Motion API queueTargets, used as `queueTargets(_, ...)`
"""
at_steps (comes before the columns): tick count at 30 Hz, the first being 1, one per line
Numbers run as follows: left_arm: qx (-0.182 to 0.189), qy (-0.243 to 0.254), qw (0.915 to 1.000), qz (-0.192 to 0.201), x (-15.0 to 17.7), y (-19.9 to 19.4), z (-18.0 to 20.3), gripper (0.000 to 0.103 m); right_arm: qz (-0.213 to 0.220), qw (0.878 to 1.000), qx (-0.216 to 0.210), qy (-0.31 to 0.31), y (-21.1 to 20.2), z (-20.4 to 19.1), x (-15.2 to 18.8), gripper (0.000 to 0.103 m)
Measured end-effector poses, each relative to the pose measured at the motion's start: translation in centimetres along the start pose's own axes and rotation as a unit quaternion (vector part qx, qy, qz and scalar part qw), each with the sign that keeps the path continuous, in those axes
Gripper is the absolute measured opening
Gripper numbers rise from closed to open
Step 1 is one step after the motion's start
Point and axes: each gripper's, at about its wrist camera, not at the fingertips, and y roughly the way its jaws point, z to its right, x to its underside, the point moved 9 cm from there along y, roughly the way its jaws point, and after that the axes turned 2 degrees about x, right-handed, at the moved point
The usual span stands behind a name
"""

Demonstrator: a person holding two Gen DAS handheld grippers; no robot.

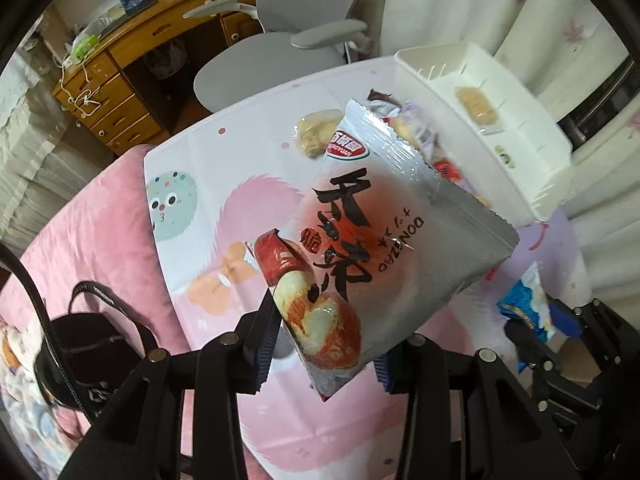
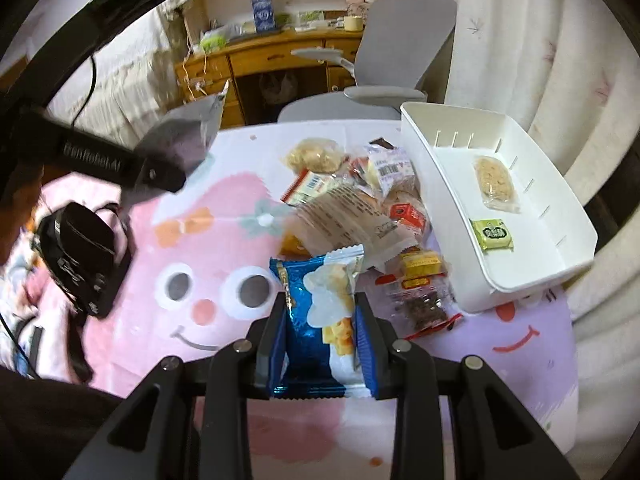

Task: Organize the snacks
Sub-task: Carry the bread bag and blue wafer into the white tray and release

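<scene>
Snacks are the job here, and each gripper has one. The left gripper (image 1: 324, 354) pinches a white jujube-crisp packet (image 1: 360, 248) by its bottom corner, up in the air over the counter (image 1: 208, 200). The right gripper (image 2: 320, 344) squeezes a blue-and-white snack bag (image 2: 320, 300) near its lower end, also lifted off the cloth.

Both bags look light and puffy — full of air, with crinkly, shiny skin. That skin is slippery, so I think a grip on the flat sealed edge would hold better than one on the fat middle. Squeeze the middle too hard and the crisps inside may crack. The white packet hangs tilted from one corner, so it could swing or slip.

The white tray (image 2: 568, 216) stands at the right side of the counter, well apart from both bags. A rice cake (image 2: 496, 182) and a small green packet (image 2: 492, 234) lie in it already. A pile of other snacks (image 2: 360, 200) waits beside it — soft, small wrappers, easy to pick one by one.
</scene>
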Motion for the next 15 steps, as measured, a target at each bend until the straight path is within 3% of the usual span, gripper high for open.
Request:
queueTargets(6,0.019,-0.028,0.9994,0.010,2.9,-1.5,1.7,0.039,0.011,1.000,0.009,0.007,-2.8,-0.1,0.2,0.031)
queueTargets(15,0.048,-0.068,0.9962,0.027,6.5,-2.3,3.9,0.039,0.001,0.999,0.010,0.042,-4.9,2.9,0.4,0.031)
